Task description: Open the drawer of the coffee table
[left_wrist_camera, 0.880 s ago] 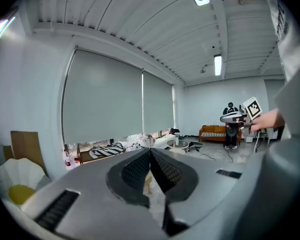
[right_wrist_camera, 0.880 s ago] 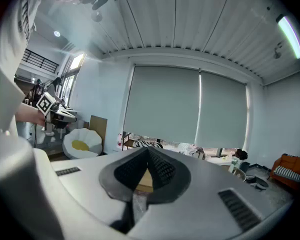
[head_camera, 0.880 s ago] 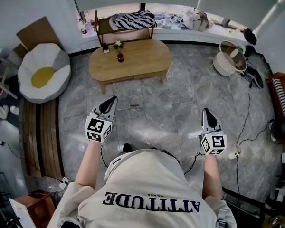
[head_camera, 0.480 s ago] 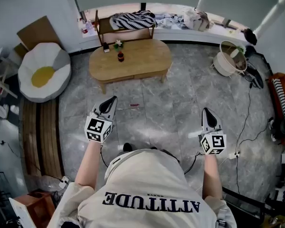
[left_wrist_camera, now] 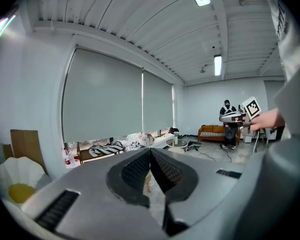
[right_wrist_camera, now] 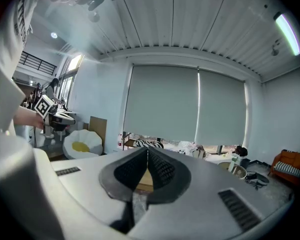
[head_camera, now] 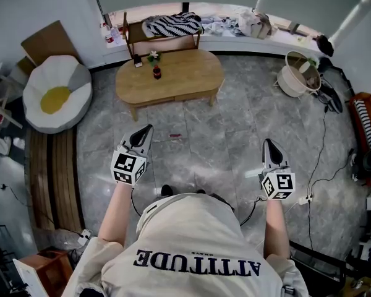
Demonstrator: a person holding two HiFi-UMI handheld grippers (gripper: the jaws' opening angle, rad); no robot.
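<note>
Over the gray floor (head_camera: 235,135), a person (head_camera: 114,212) in an "ATTITUDE" shirt (head_camera: 198,240) is holding the left gripper (head_camera: 147,129) and right gripper (head_camera: 267,144), fingers closed, empty.

Person seen from above in a pale beige short-sleeved T-shirt (head_camera: 198,240) with "ATTITUDE" in dark capital letters across the back. The left gripper (head_camera: 148,129) and right gripper (head_camera: 268,143) have smooth grey bodies tapering to a point, with dark ribbed slots. Each carries a white cube (head_camera: 128,167) printed with black square markers. Black cross-hatched pads (left_wrist_camera: 135,171) line the jaws
</note>
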